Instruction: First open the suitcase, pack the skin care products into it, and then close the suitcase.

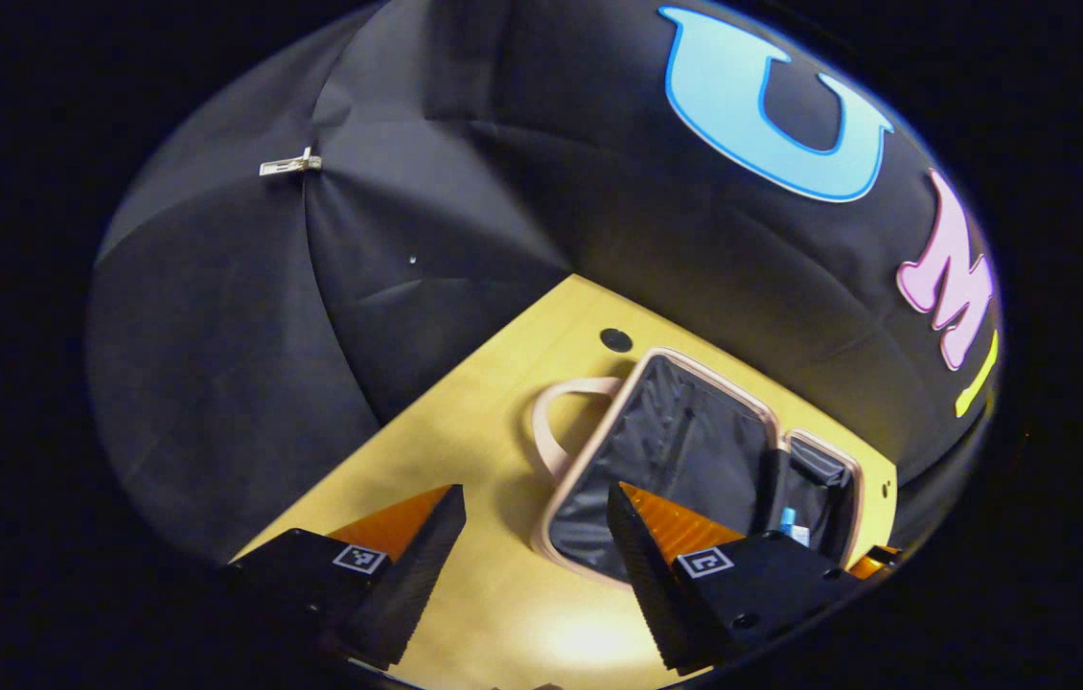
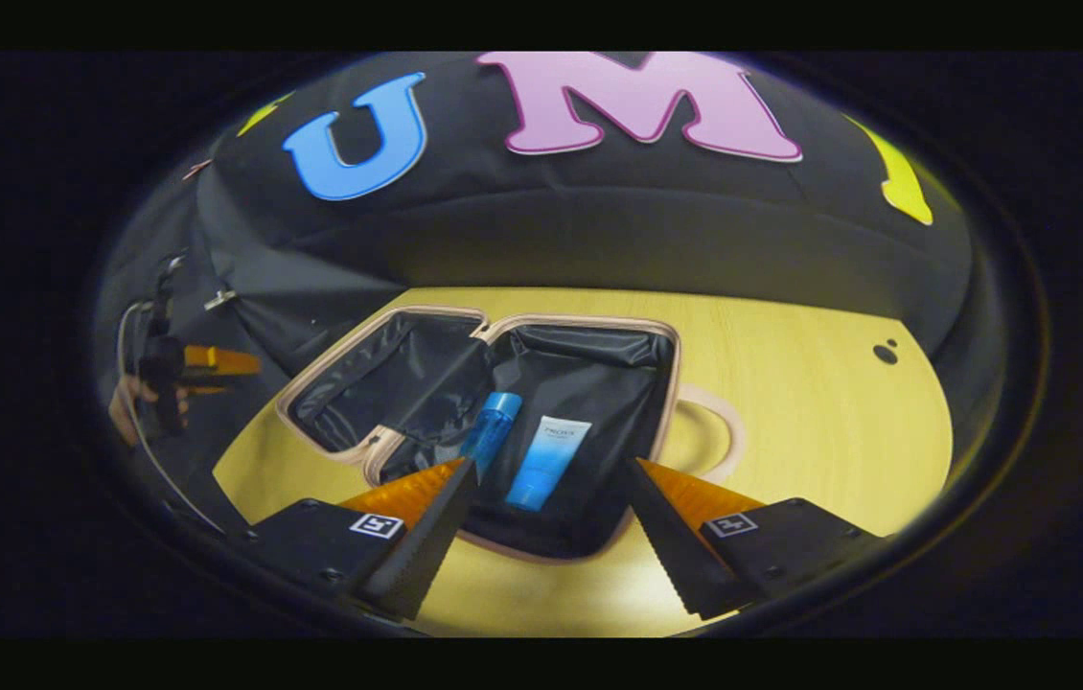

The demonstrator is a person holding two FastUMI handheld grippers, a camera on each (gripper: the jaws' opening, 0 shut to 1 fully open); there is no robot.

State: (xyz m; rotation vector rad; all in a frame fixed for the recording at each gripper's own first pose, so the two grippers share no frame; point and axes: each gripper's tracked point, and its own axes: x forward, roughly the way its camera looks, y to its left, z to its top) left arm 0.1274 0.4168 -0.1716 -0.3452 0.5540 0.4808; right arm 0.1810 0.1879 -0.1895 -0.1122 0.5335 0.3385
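Left gripper view
Left claw [image 1: 534, 517]: wide open, nothing between its fingers, held above the desk just in front of the suitcase.
Desk [image 1: 465, 431]: pale yellow wood, with a small dark round hole [image 1: 615, 339] near its far edge.
Suitcase [image 1: 685, 450]: lies open on the desk, both halves flat, pinkish rim, dark lining. The nearer half is partly hidden behind the claw's right-hand finger.
Handle [image 1: 556, 422]: a pinkish loop lying flat on the desk at the suitcase's left side.
Skin care items: a bit of blue and white shows in the farther half, too small to tell apart here.
Clip [image 1: 290, 164]: a small pale clip on the black cloth wall, upper left.

Right gripper view
Right claw [image 2: 551, 517]: wide open, empty, hanging just above the near edge of the open suitcase [image 2: 503, 383].
Blue bottle [image 2: 492, 431]: lies in the right-hand half of the suitcase, cap pointing away, near the claw's left-hand finger.
Blue and white tube [image 2: 546, 460]: lies just beside the bottle, on its right, in the same half.
Left-hand half: dark lining, I cannot tell whether anything is in it.
Handle [image 2: 714, 431]: loop lying on the desk [image 2: 819, 402] at the suitcase's right side.
Other gripper [image 2: 206, 364]: far left, held by a hand [image 2: 129, 407]; whether its fingers are apart cannot be told from here.
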